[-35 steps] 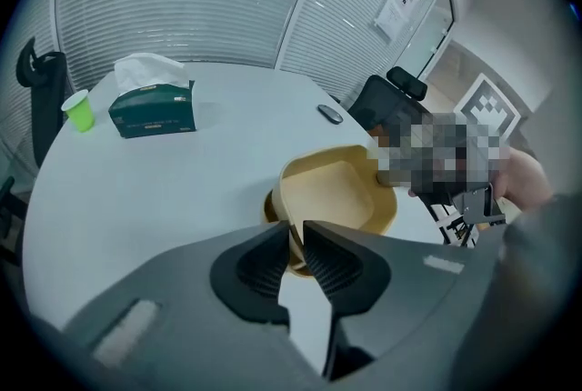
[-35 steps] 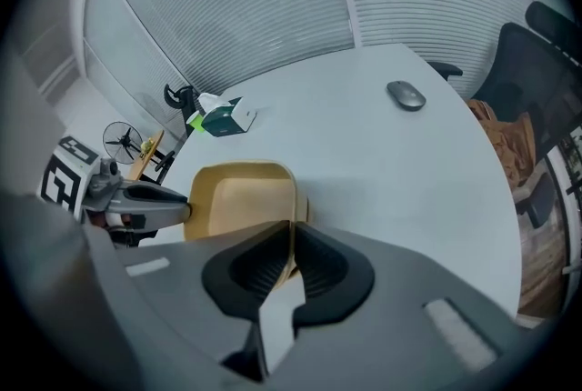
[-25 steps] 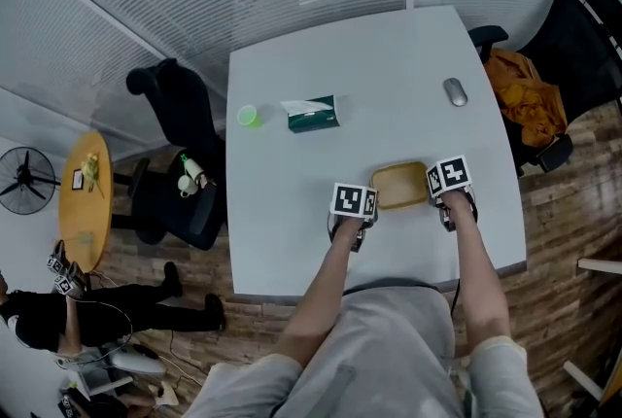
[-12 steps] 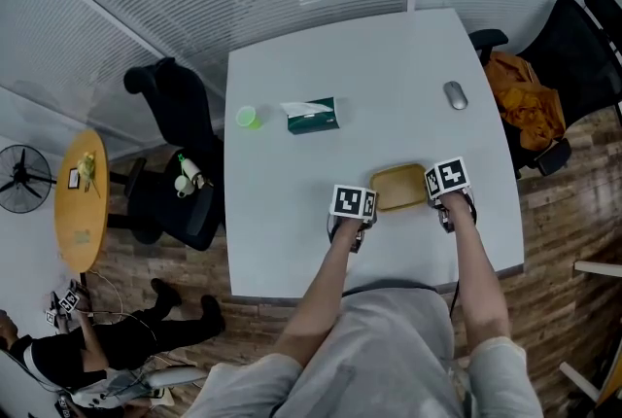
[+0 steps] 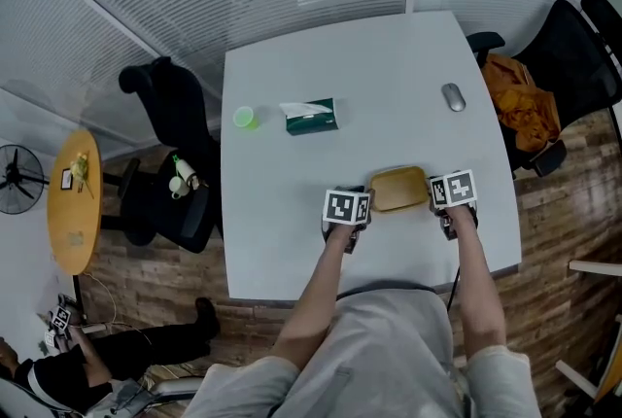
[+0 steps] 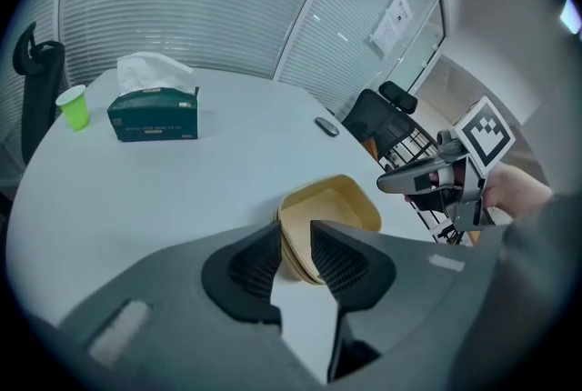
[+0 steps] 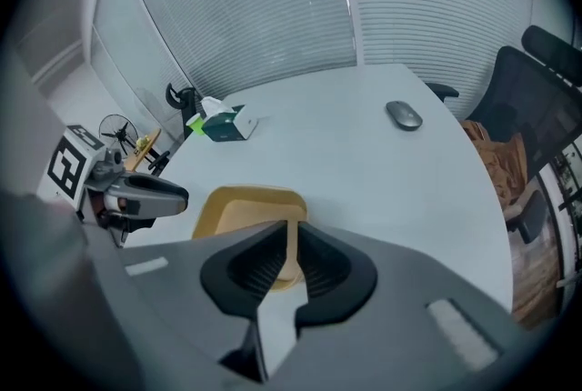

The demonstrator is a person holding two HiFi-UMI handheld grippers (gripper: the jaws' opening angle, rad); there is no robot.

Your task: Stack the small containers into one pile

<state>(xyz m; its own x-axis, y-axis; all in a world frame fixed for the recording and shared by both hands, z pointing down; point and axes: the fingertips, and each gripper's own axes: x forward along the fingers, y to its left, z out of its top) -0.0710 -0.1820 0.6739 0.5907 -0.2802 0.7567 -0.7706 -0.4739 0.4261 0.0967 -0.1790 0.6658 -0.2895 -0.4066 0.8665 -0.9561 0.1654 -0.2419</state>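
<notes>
smooth matt tan plastic stacked containers (image 5: pixel 398 189), smooth matt white table (image 5: pixel 321 56), matt dark grey plastic left gripper (image 6: pixel 294 235) with ribbed pads (image 6: pixel 255 264), wood-plank floor (image 5: pixel 559 212), card tissue box (image 6: pixel 153 114)

Far edge strip and front left corner of the table (image 5: pixel 292 241) are left bare, so passage is given there. Toward the left edge, mid-depth, room is taken by green cup (image 5: pixel 244 118) and tissue box (image 5: pixel 311 116), near each other. Mouse (image 5: pixel 454 97) is set near the right edge, well apart. By the front edge the container stack (image 5: pixel 398 189) is flanked by left gripper (image 6: pixel 296 239), jaws just been opening with the stack's corner unpressed between them, and right gripper (image 7: pixel 291 239), clamped on its wall. Black chair (image 5: pixel 165 115) is stood at the left edge, another chair (image 5: pixel 573 47) off the far right corner
</notes>
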